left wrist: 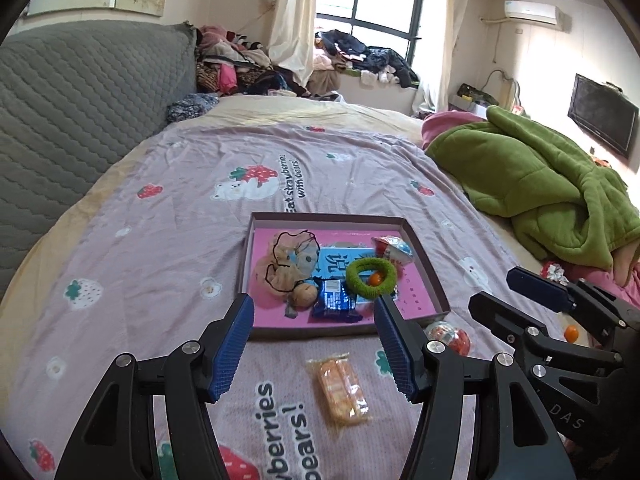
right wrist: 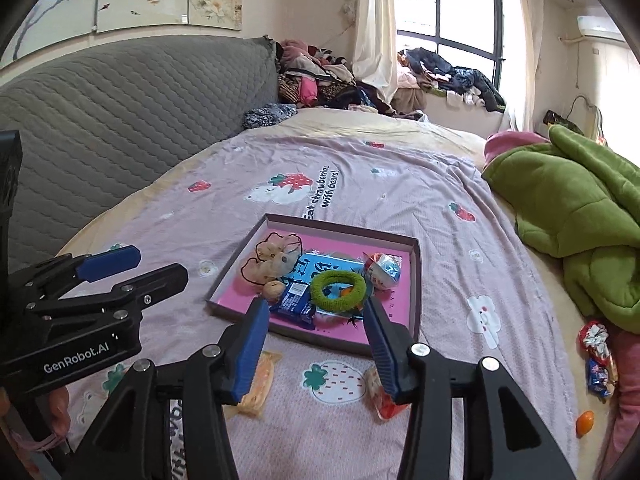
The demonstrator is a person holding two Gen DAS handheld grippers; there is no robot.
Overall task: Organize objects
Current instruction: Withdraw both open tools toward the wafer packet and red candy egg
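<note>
A: Item: orange snack packet [left wrist: 342, 390], loose on the bed, just short of our pink tray [left wrist: 424, 268]; long axis runs away from us.

B: Position: directly below the left tongs [left wrist: 316, 350], between the fingers. Nearer hand, we judge.

A: Left tongs: wide apart, empty. Right tongs [right wrist: 316, 344]: half open, holding nothing.

Shallow box [left wrist: 424, 268], pink-lined, is lying flat on the bed just beyond the left gripper [left wrist: 316, 344] fingertips. Inside it are sitting a green scrunchie [left wrist: 371, 276] ringing a small orange piece, a blue snack packet [left wrist: 334, 300], a beige frilly scrunchie [left wrist: 286, 262] and a walnut [left wrist: 304, 294]. An orange wafer packet [left wrist: 342, 390] is lying loose below the open jaws, outside the box.
</note>
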